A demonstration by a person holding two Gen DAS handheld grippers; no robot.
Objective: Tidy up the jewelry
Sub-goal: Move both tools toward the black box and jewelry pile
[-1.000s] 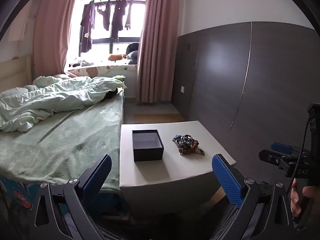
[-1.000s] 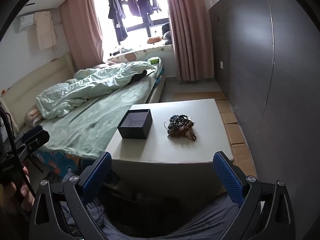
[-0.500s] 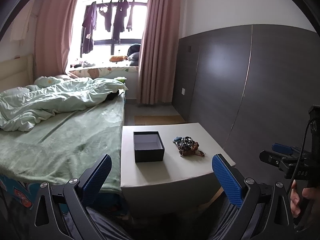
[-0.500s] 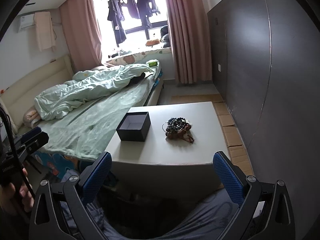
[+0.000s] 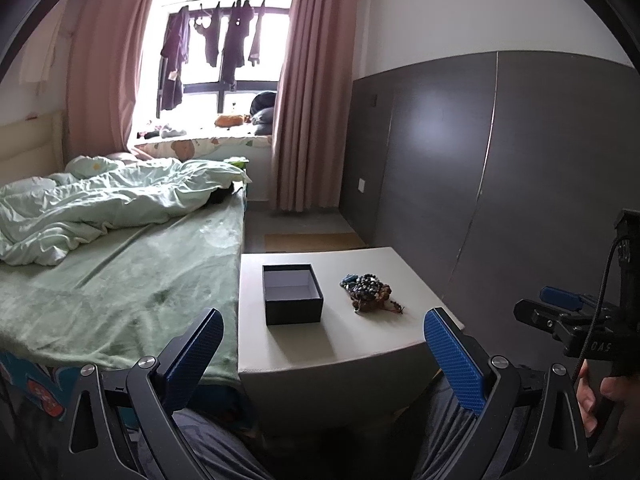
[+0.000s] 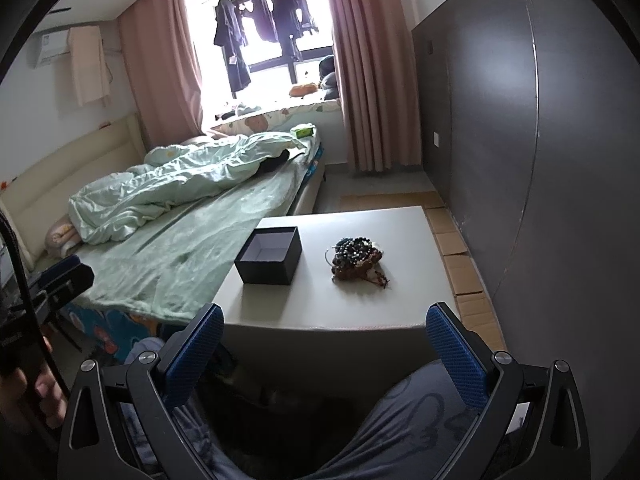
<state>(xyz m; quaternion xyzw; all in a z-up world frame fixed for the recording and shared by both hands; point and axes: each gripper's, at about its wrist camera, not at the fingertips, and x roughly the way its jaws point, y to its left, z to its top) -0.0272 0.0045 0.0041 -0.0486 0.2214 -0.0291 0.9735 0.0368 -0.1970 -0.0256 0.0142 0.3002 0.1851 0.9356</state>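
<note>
Open black box (image 5: 292, 294) upright, empty, tangled beaded jewelry heap (image 5: 367, 291) near its right

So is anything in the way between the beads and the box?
No. The beads lie in a pile apart from the open box, with only bare table between them. Both grippers, left and right, hang open in front of the table.

The left hand-held gripper (image 5: 320, 354) is held level with its blue-padded fingers (image 5: 192, 356) spread wide, nothing between them. The right hand-held gripper (image 6: 322, 350) is spread just as wide and empty. The person's right hand (image 5: 600, 396) grips its handle; the left hand (image 6: 28, 392) likewise holds its own.
</note>
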